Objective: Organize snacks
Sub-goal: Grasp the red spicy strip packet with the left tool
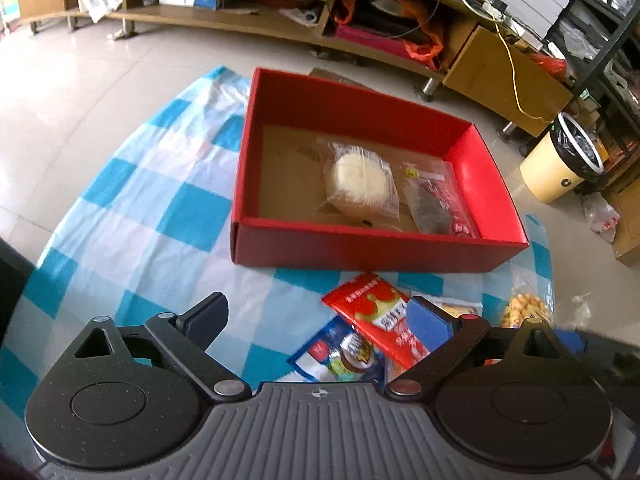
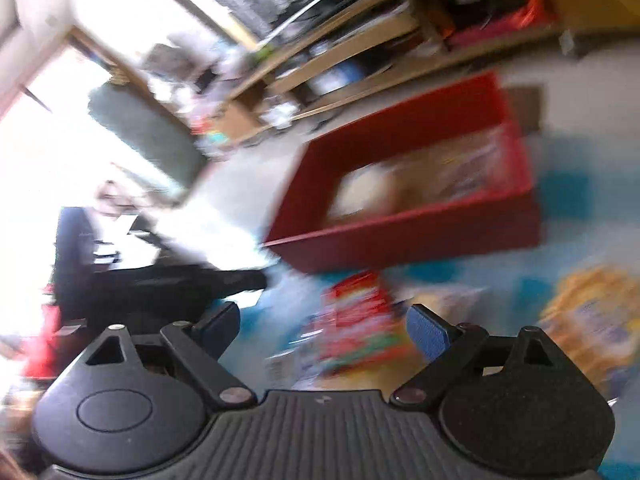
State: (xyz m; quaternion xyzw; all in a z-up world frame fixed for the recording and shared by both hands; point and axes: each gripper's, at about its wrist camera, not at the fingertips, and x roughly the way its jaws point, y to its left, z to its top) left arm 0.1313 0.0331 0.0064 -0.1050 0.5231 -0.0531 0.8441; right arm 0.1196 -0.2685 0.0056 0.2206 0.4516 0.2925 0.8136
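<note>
A red box stands on a blue-and-white checked cloth. Inside it lie a wrapped round pastry and a clear packet with a dark snack. In front of the box lie a red snack packet, a blue packet and a bag of yellow snacks. My left gripper hangs open above the red and blue packets, with nothing between its pads. The right wrist view is blurred: my right gripper is open over a red packet, the red box beyond it.
A long wooden shelf unit full of clutter runs along the back on a tiled floor. A cream bin with a black liner stands at the right, next to a dark rack. A yellow-and-blue bag lies right of my right gripper.
</note>
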